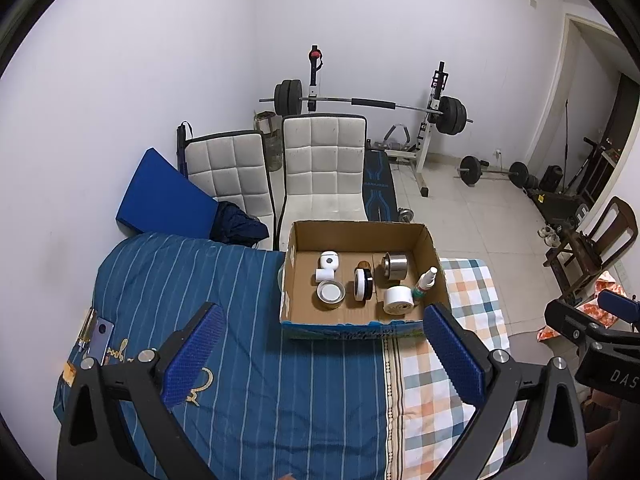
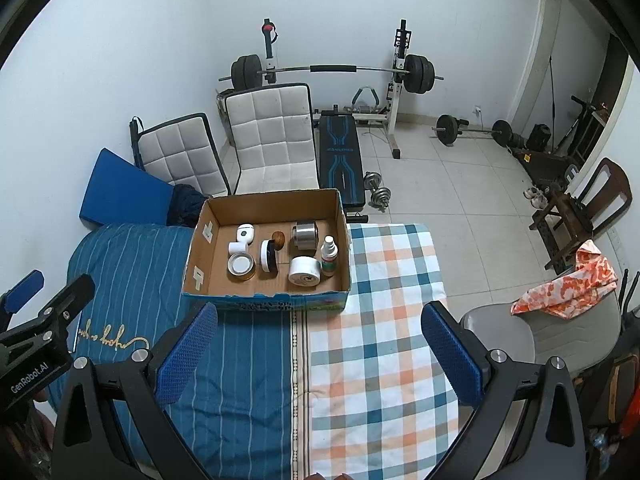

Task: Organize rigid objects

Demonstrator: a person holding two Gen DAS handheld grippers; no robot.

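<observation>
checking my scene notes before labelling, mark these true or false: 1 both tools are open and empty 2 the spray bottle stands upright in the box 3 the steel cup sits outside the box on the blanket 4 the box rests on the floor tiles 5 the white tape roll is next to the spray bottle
1. True: the left tool and right tool both have their jaws spread, with nothing between them.
2. True: the spray bottle stands upright by the right wall of the cardboard box.
3. False: the steel cup is inside the box, near the back.
4. False: the box rests on the bed's blue striped blanket.
5. True: the white tape roll lies just left of the bottle.
</observation>
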